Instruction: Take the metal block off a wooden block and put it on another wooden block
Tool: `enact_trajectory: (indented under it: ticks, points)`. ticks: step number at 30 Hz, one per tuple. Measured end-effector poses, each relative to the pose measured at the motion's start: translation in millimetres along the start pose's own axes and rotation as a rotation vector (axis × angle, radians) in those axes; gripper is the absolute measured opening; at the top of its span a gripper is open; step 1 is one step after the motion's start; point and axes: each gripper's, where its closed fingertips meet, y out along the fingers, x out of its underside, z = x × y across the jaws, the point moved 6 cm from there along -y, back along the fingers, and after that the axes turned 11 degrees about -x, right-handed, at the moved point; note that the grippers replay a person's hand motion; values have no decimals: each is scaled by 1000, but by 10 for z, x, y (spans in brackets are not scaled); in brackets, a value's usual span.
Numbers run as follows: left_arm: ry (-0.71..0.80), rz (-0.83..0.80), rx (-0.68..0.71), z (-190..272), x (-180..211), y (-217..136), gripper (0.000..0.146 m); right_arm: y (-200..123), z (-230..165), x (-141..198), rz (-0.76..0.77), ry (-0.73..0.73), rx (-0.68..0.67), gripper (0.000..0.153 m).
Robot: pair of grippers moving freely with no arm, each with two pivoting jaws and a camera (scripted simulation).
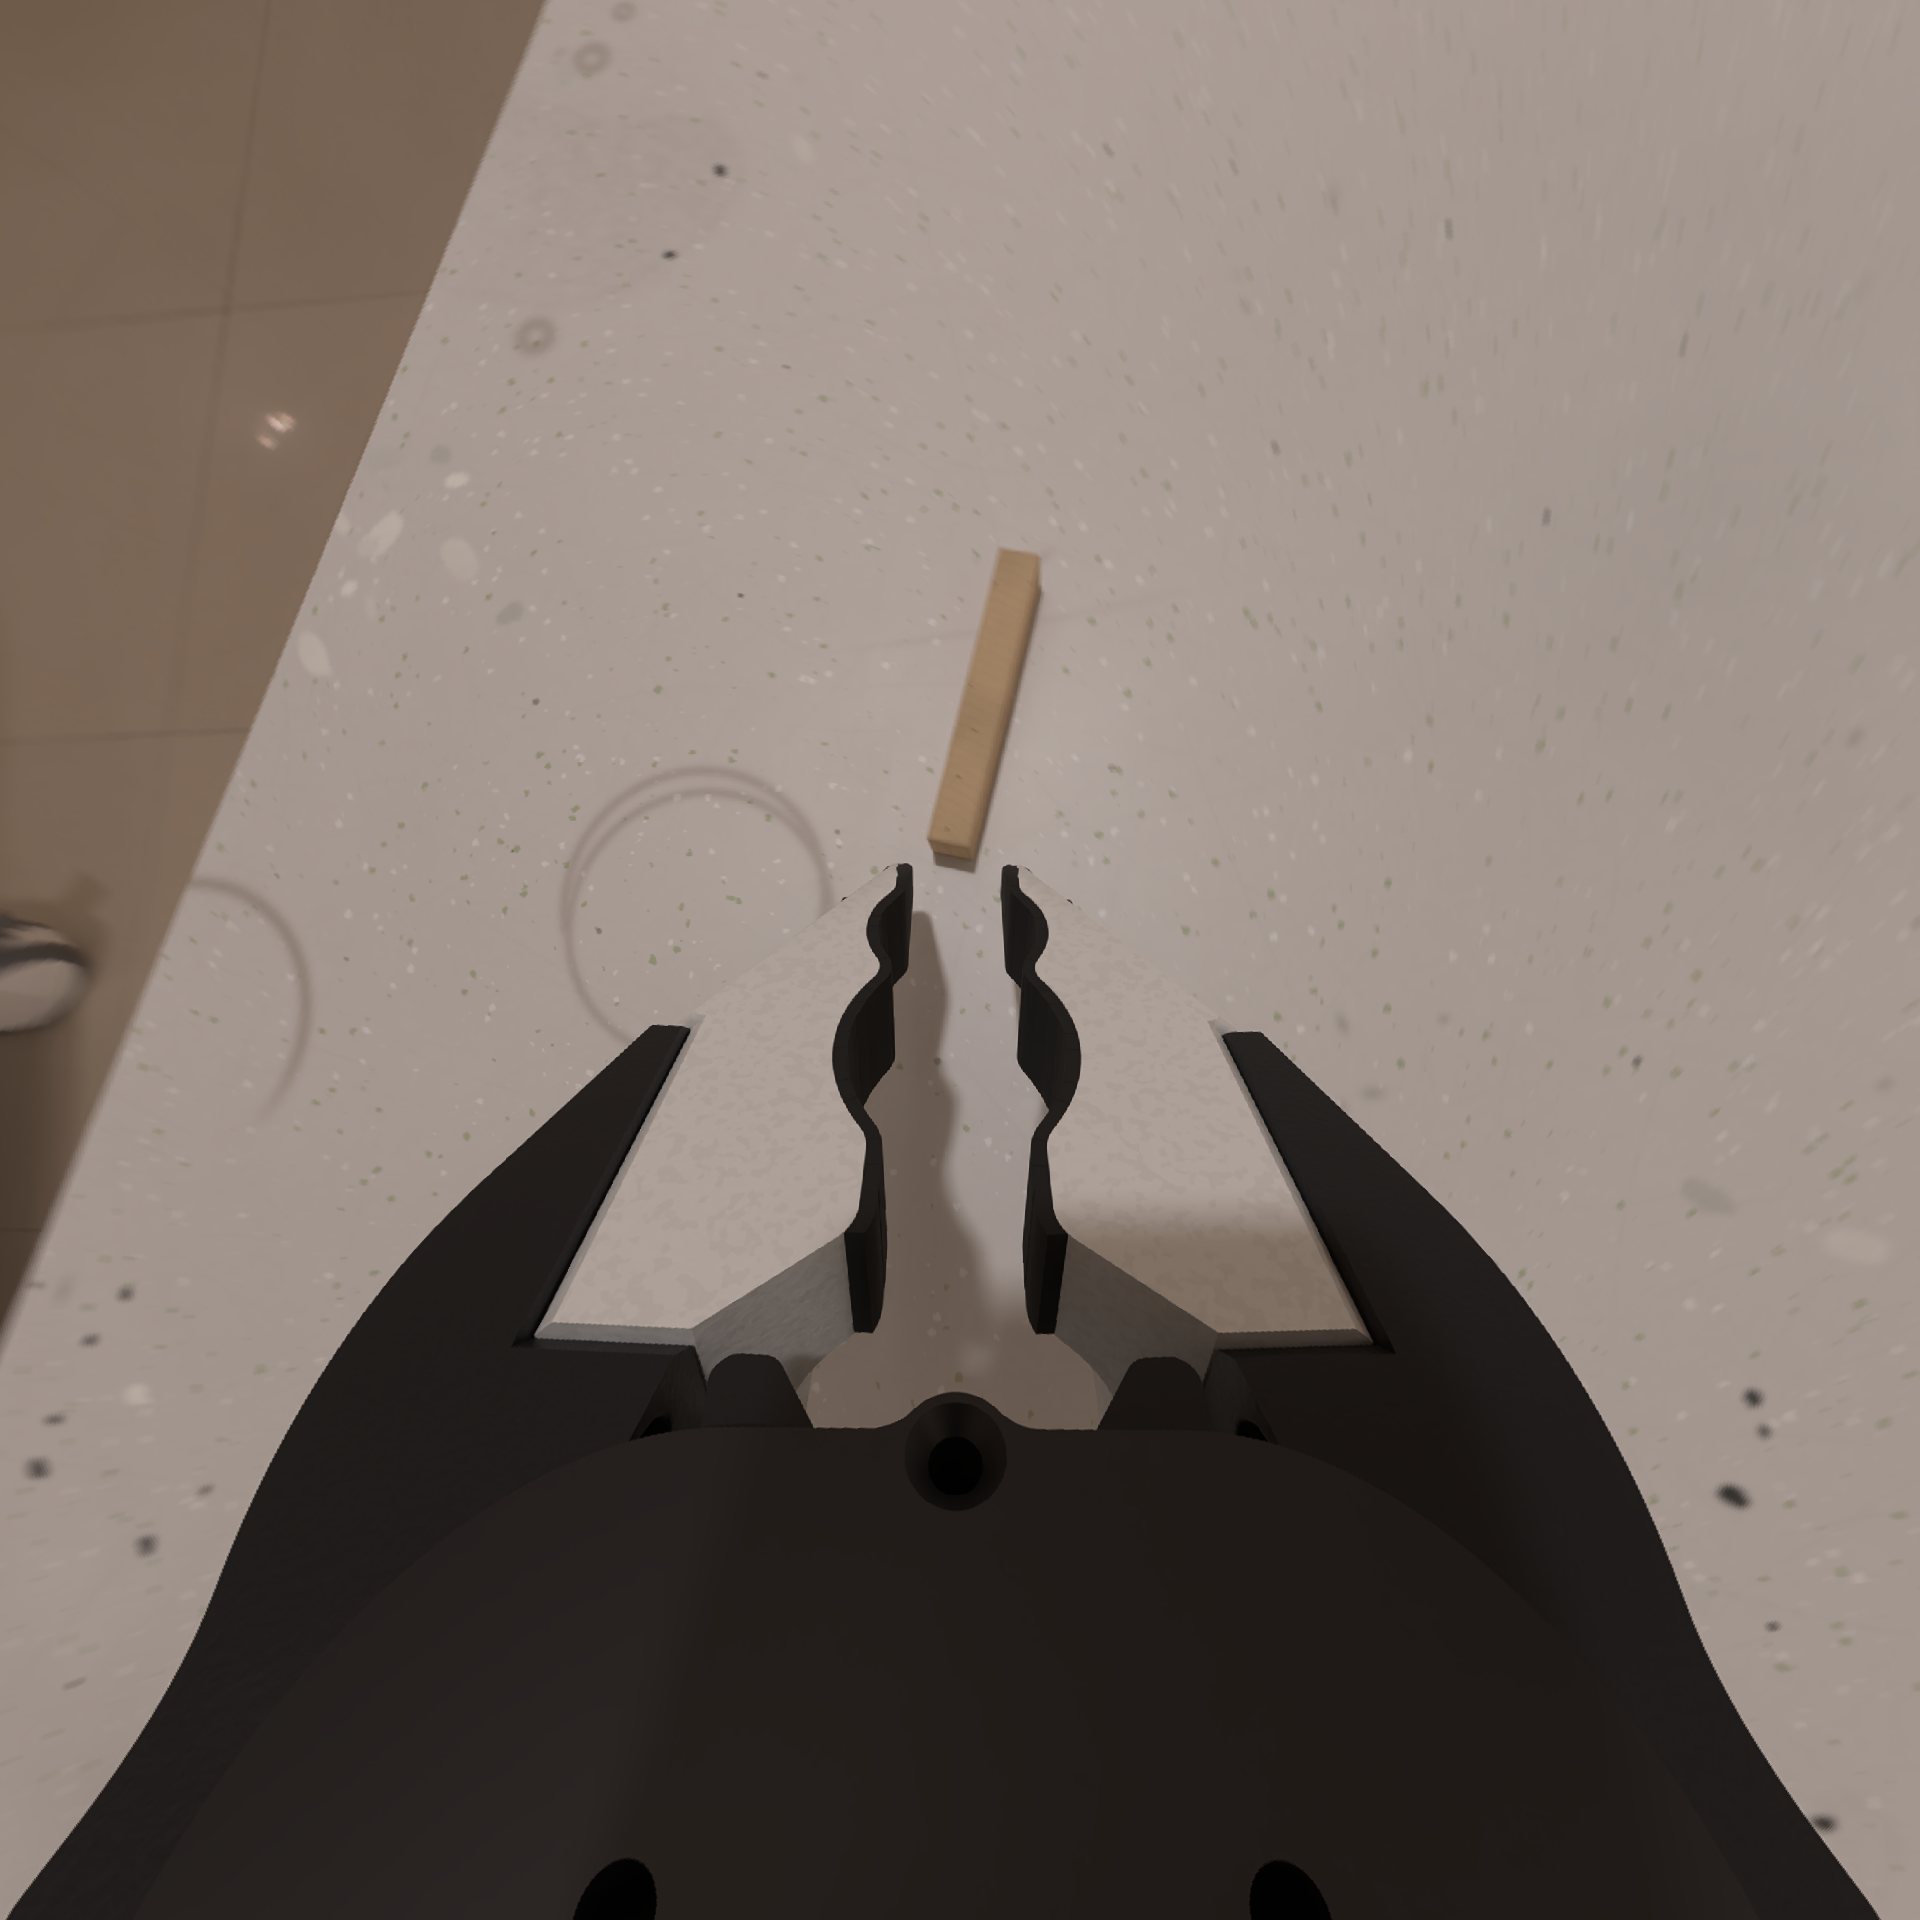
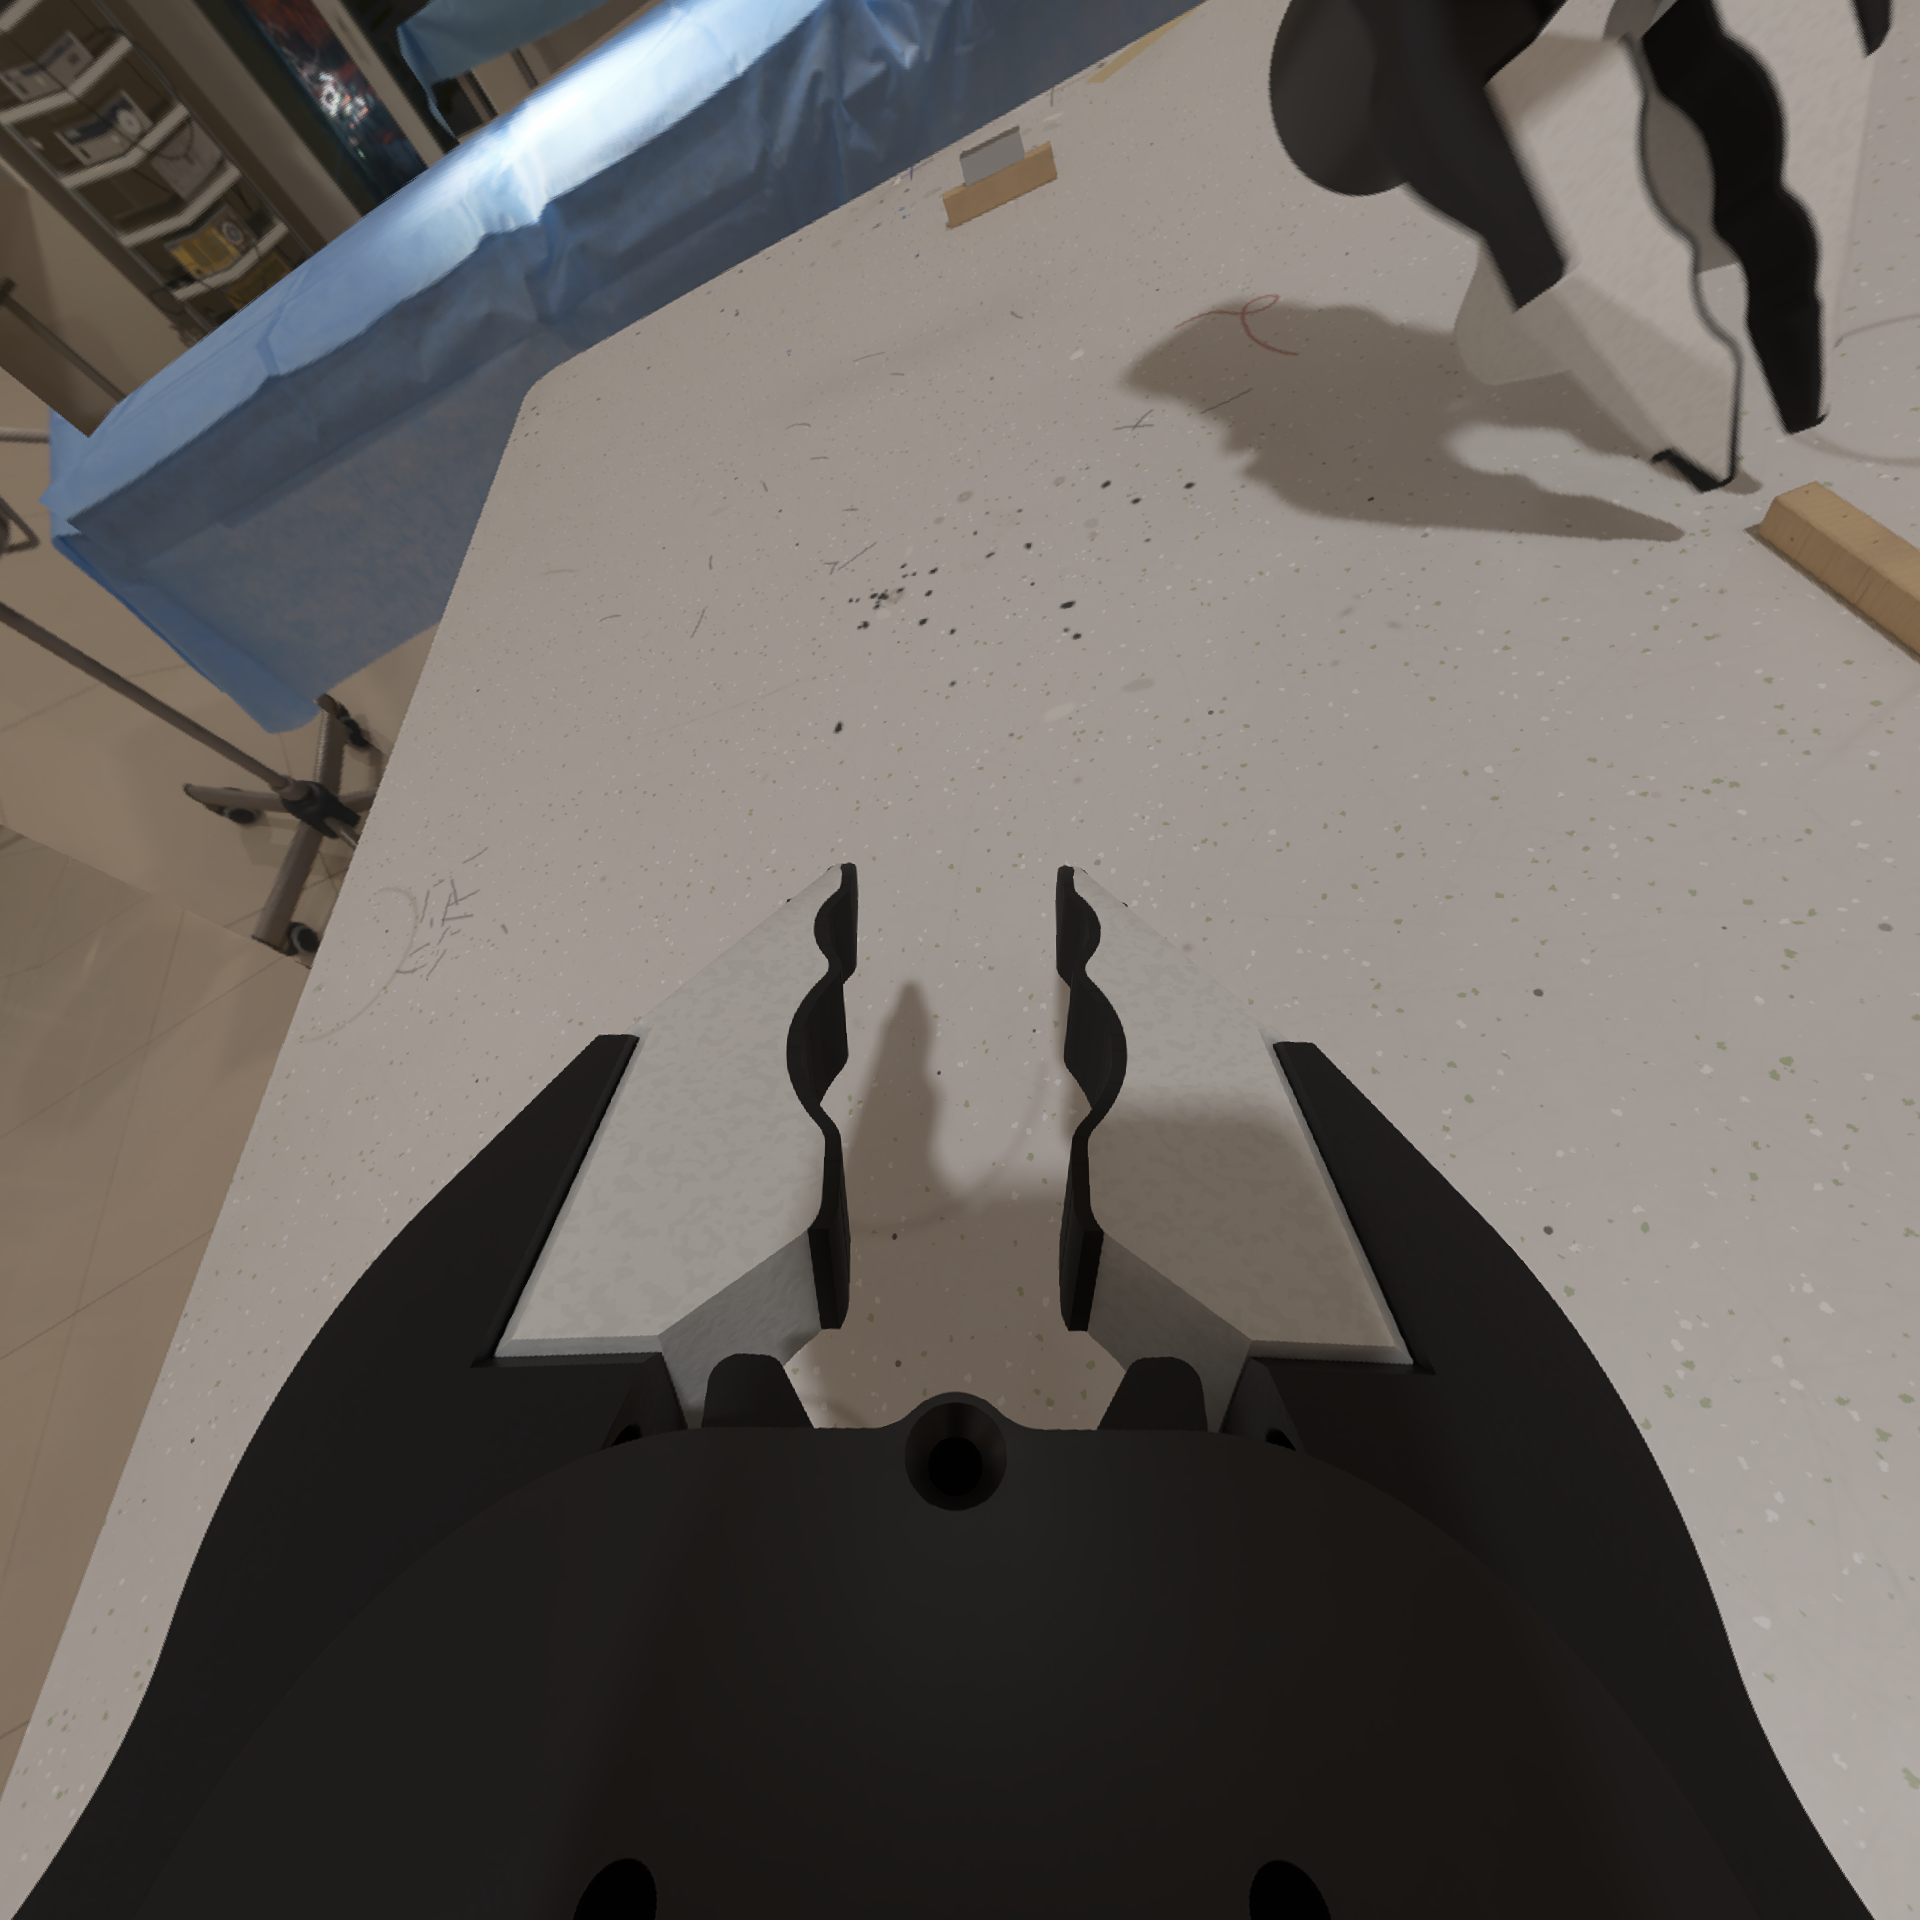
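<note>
A small grey metal block sits on a wooden block at the far end of the table in the right wrist view. A second, long, thin wooden block lies bare just ahead of my left gripper, whose jaws stand narrowly apart and hold nothing. This block also shows at the right edge of the right wrist view, with the left gripper hovering beside it. My right gripper is open and empty over the table, far from the metal block.
The speckled white table has a cut corner and edge to the left in the right wrist view. Beyond it are a blue-draped table, a wheeled stand and shelving. Floor lies left of the table edge.
</note>
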Motion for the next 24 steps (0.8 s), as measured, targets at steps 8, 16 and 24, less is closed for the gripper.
enact_trajectory:
  ticks: [8,16,24]
  points:
    - [-320,-39,221,-196,-1,113,15,-19,2,12,4,9,-6,38]
    - [-300,-75,236,-138,20,147,8,-25,16,35,4,19,-18,38]
    - [9,-4,10,27,-69,45,0,-80,33,-15,25,-5,27,37]
